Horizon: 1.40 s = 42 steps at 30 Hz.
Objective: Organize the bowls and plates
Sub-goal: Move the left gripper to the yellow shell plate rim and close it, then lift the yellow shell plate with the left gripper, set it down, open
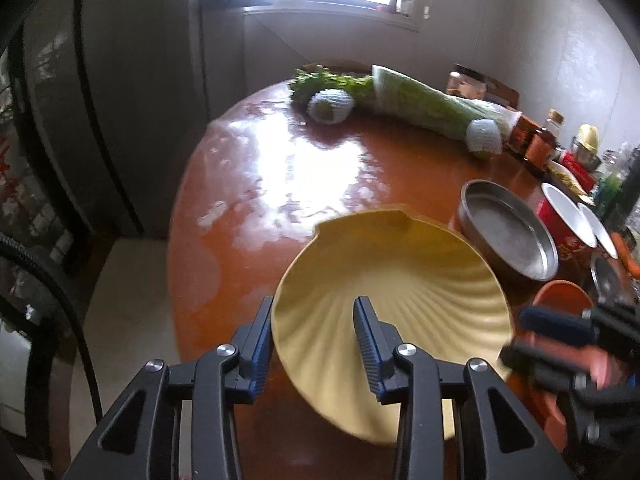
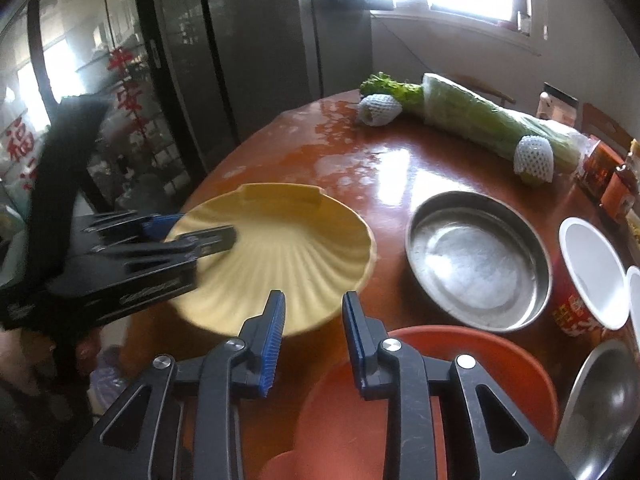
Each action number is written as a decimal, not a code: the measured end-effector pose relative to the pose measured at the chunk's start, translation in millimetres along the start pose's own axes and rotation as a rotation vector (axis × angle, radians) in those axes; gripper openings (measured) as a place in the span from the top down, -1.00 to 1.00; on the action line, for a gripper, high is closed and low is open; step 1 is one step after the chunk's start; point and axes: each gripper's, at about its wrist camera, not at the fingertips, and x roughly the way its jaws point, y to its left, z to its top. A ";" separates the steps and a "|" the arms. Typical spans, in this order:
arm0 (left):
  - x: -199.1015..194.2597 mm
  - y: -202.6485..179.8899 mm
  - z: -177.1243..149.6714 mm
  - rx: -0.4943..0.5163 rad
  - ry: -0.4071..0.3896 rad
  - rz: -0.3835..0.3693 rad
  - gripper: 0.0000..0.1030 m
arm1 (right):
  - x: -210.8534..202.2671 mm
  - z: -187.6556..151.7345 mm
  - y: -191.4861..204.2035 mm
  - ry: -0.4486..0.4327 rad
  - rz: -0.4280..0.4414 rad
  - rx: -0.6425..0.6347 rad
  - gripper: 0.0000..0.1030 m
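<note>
Step in hand: picking up the yellow plate [image 2: 280, 256]. The left hand-held gripper [image 1: 316, 312] straddles its near-left rim, one finger outside and under, one inside on the ribbed face; jaws narrowed, pinching the rim as far as I can judge. In the right wrist view the plate looks tilted, near edge off the table [image 2: 400, 168], so it seems to be carried by that one grip.

The right hand-held gripper [image 2: 312, 312] is pressed together as far as it goes, nothing between the pads. It hovers over the orange basin [image 2: 480, 360], just beside the plate's near edge, not touching it.

Next move, my guess: carry the plate to a stack or set it in one of the bigger vessels. It needs a firm rim grip, since the plate is wide, held off-centre, and will want to pivot. The right gripper could steady the far side.

Materials:
- plate: scallop-shell shape, radial ribs, notched hinge end, matte yellow, plastic or melamine by the look
- steel pan [image 2: 476, 260]: round, shallow, flat bottom, brushed and scuffed, just right of the plate
- white bowl [image 2: 592, 276]: smooth, glossy, red outside
- basin: smooth orange plastic
- table: round, lacquered red-brown, strong glare, slick
</note>
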 end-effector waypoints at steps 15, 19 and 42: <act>20.7 -2.9 9.2 0.037 0.010 0.060 0.24 | 15.0 8.6 -23.8 0.049 -0.091 0.060 0.40; 24.0 -2.4 13.6 0.049 0.008 0.056 0.24 | 23.2 10.4 -22.9 0.058 -0.095 0.056 0.34; 32.9 3.4 26.8 0.053 0.003 0.053 0.21 | 18.4 5.6 -3.6 0.055 -0.055 0.040 0.15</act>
